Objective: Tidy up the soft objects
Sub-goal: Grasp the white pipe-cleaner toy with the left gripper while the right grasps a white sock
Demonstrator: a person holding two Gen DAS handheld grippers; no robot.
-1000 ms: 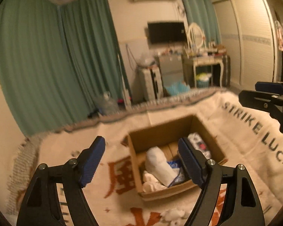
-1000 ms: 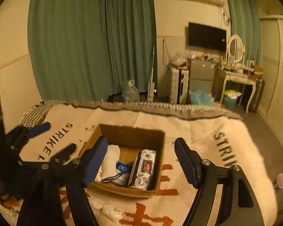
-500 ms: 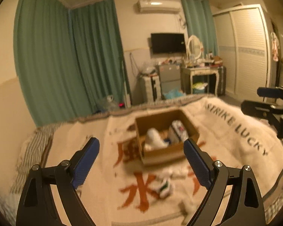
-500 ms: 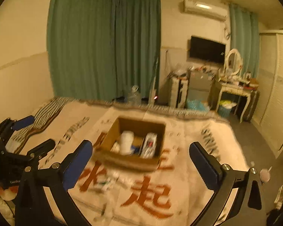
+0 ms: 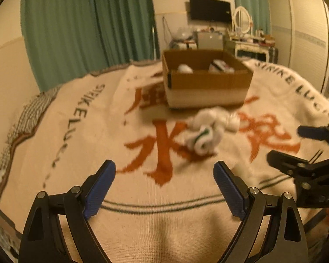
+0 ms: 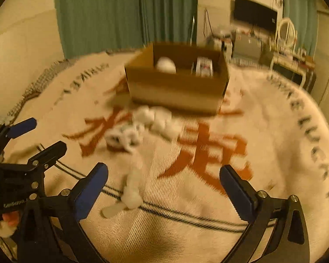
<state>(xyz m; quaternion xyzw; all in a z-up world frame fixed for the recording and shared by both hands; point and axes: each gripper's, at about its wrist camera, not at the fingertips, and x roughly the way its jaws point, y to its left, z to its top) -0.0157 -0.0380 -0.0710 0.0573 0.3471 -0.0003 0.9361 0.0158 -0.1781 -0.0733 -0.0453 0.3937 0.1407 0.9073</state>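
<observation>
Cardboard box (image 5: pixel 206 81) holding white bundle (image 5: pixel 185 68) and printed pack (image 5: pixel 221 66), left gripper (image 5: pixel 164 188) and right gripper (image 6: pixel 164 188) both spread empty

Both wrist views face box (image 5: pixel 206 76) low, side-by-side

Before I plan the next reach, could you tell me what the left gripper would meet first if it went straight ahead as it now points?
Probably the rolled white sock with green stripes lying on the blanket, before the cardboard box; the open left gripper holds nothing, though depth is unclear.
</observation>
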